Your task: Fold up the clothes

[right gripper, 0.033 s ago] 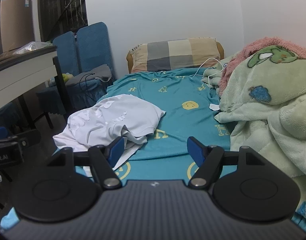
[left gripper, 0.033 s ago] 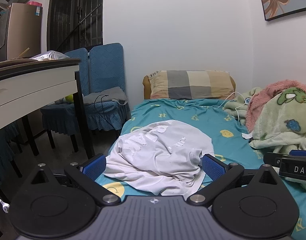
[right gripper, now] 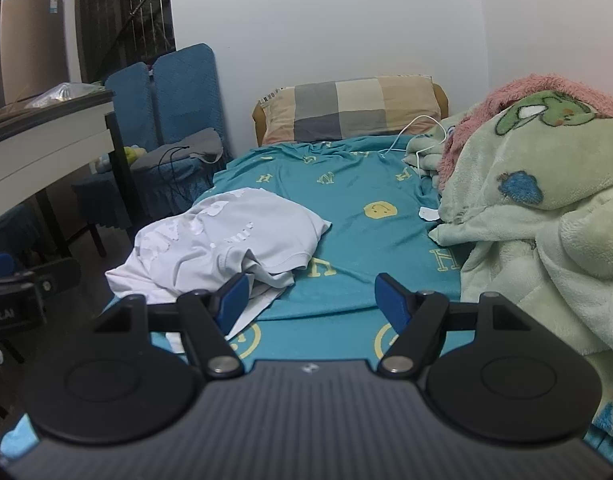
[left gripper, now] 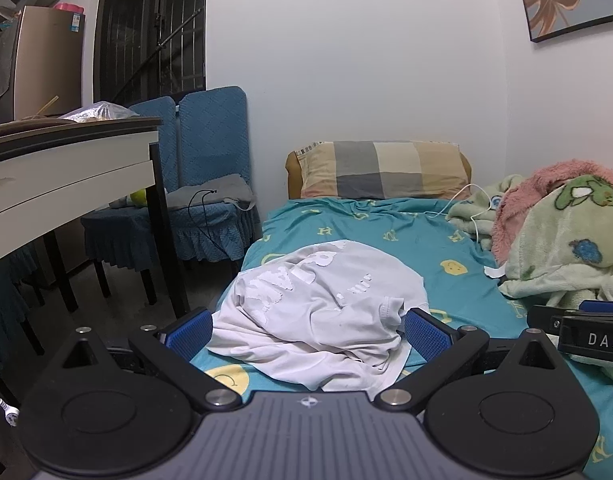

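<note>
A crumpled white T-shirt (left gripper: 318, 300) with pale lettering lies near the foot of the bed, by its left edge, and shows again in the right wrist view (right gripper: 226, 240). My left gripper (left gripper: 306, 332) is open just short of it, its blue pads (left gripper: 188, 336) spread to either side of the heap. My right gripper (right gripper: 312, 300) is open too, over bare teal sheet to the right of the shirt, with its left pad (right gripper: 234, 300) near the shirt's hem. Neither holds anything. Each gripper's body shows at the edge of the other's view.
The bed has a teal sheet (left gripper: 446, 240) and a checked pillow (left gripper: 382, 170) at its head. Green and pink fleece blankets (right gripper: 526, 200) pile along the right side, with a white cable (right gripper: 410, 132) nearby. A white desk (left gripper: 66, 176) and blue chairs (left gripper: 210, 148) stand on the left.
</note>
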Motion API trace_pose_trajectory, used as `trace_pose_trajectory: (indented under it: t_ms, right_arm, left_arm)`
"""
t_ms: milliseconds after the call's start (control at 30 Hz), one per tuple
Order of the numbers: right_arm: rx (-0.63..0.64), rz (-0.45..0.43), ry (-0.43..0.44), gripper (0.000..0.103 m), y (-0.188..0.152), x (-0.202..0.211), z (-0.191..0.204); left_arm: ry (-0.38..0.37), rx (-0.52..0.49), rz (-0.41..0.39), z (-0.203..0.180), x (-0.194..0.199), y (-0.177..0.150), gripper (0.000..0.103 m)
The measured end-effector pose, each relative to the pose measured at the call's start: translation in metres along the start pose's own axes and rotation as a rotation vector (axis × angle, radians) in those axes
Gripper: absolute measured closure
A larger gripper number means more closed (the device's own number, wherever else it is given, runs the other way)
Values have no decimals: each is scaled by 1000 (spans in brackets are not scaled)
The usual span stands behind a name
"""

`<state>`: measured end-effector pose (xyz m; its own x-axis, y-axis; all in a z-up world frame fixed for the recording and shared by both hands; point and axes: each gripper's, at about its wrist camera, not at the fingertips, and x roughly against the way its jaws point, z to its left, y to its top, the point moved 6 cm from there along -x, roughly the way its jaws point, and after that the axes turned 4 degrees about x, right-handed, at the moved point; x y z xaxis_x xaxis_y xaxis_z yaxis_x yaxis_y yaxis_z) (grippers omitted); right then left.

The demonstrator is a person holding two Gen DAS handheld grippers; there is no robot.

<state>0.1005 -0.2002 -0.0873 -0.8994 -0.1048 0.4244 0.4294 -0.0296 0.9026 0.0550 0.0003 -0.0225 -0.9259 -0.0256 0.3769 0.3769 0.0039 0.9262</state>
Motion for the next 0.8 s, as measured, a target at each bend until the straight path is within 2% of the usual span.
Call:
trace_pose_trajectory:
  t_ms: [333,800]
  right_arm:
    - [-13,8,4,31,0,-1,-1]
    - [-14,8,8,31,0,-1,-1]
  left_arm:
    - [0,-20,-4,-5,7,0,0]
    - [-5,-21,29,-1,-3,-6,0]
